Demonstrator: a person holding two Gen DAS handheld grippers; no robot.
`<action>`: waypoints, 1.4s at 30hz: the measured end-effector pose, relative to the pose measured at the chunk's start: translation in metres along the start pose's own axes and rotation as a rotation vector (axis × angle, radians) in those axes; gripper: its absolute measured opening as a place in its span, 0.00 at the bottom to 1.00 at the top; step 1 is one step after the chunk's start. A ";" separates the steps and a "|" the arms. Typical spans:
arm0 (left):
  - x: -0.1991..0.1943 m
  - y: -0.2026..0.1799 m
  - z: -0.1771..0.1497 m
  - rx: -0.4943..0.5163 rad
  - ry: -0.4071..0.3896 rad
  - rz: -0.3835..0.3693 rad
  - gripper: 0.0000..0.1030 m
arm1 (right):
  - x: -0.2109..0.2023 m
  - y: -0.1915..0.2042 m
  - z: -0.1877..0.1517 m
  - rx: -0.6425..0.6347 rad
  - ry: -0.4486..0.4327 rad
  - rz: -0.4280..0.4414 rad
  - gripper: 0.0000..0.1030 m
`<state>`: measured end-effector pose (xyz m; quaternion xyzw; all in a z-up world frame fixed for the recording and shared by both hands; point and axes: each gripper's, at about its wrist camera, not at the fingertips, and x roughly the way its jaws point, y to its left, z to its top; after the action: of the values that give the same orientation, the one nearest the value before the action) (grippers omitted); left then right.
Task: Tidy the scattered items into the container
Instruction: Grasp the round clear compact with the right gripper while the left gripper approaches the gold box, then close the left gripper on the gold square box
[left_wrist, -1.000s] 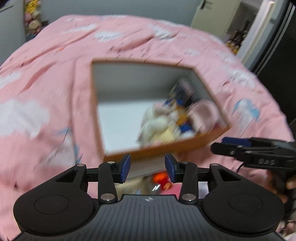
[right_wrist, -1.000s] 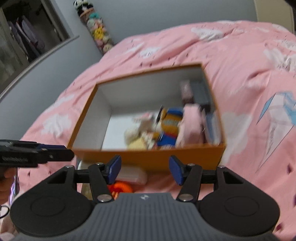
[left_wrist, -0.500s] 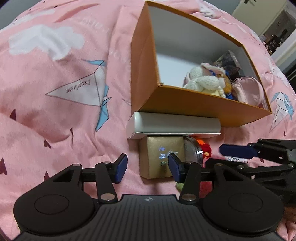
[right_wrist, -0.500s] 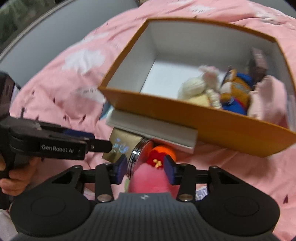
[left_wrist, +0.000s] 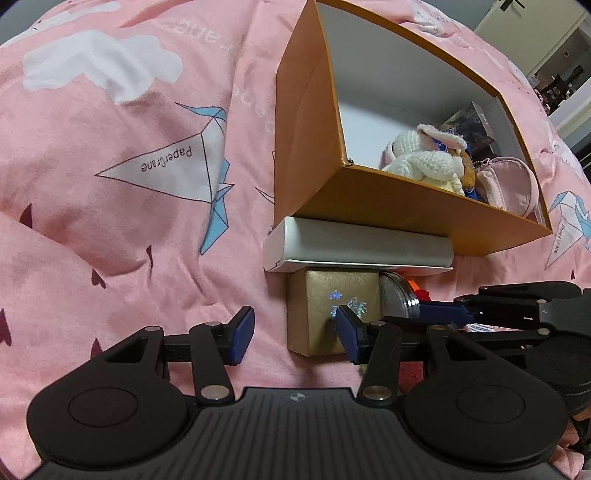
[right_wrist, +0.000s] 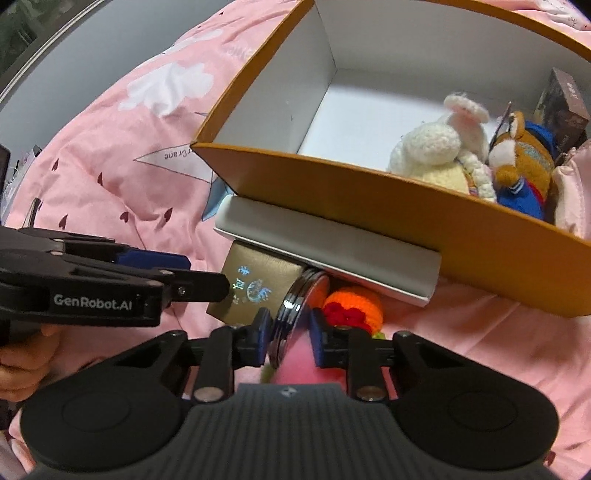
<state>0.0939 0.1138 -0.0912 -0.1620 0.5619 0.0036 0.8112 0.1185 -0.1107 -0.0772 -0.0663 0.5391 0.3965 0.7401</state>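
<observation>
An orange cardboard box (left_wrist: 406, 210) (right_wrist: 369, 188) sits on the pink bedspread and holds a white crochet rabbit (right_wrist: 443, 147), a fox toy (right_wrist: 524, 162) and a pink pouch (left_wrist: 509, 184). Against its near wall lie a long white box (left_wrist: 354, 247) (right_wrist: 332, 247), a gold box (left_wrist: 332, 310) (right_wrist: 255, 284), a round metal-rimmed pink disc (right_wrist: 291, 328) and an orange crochet toy (right_wrist: 351, 306). My left gripper (left_wrist: 295, 330) is open, its right finger over the gold box. My right gripper (right_wrist: 288, 332) is closed on the disc's rim.
The pink bedspread (left_wrist: 110, 166) with cloud and paper-crane prints lies all around. A dark small box (right_wrist: 561, 99) stands in the orange box's far corner. A grey wall (right_wrist: 74, 66) rises at the bed's left; a doorway (left_wrist: 554, 55) shows at far right.
Both grippers dropped from above the orange box to the items in front of it. My right gripper narrowed around the disc. My left gripper came closer to the gold box.
</observation>
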 end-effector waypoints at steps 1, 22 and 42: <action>0.001 0.001 0.001 -0.004 0.005 -0.009 0.55 | -0.004 -0.002 -0.001 0.005 -0.007 -0.001 0.19; 0.052 0.015 0.008 -0.166 0.124 -0.203 0.78 | -0.073 -0.070 -0.028 0.183 -0.138 -0.146 0.14; 0.032 -0.016 0.001 -0.050 0.047 -0.155 0.62 | -0.048 -0.098 -0.029 0.310 -0.124 -0.080 0.22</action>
<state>0.1101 0.0935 -0.1162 -0.2252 0.5663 -0.0492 0.7913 0.1564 -0.2175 -0.0803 0.0520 0.5441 0.2823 0.7884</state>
